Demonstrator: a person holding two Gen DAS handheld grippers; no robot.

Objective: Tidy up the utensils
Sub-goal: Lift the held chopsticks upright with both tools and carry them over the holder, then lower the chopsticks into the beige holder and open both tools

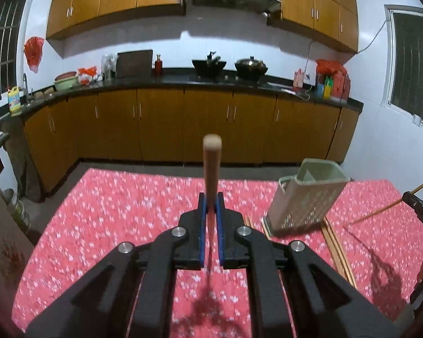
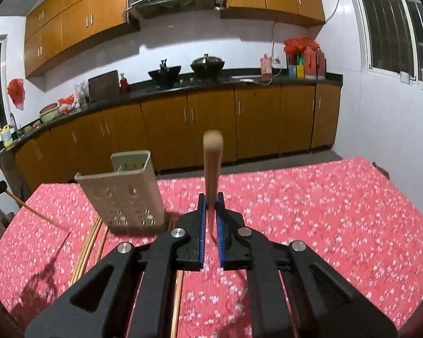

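Note:
My left gripper (image 1: 211,201) is shut on a wooden chopstick (image 1: 211,163) that points up and forward above the table. My right gripper (image 2: 211,201) is shut on another wooden chopstick (image 2: 212,166), also pointing up. A pale green perforated utensil holder (image 1: 307,197) stands on the red floral tablecloth, right of my left gripper; it also shows in the right wrist view (image 2: 127,194), left of my right gripper. Several loose chopsticks (image 1: 337,250) lie on the cloth beside the holder, also seen in the right wrist view (image 2: 88,249). The right gripper's chopstick shows at the right edge (image 1: 392,207).
The table (image 1: 112,211) is covered with a red floral cloth. Behind it runs a kitchen counter (image 1: 183,80) with woks, bottles and a cutting board over wooden cabinets. The table's far edge (image 2: 296,166) drops to the floor.

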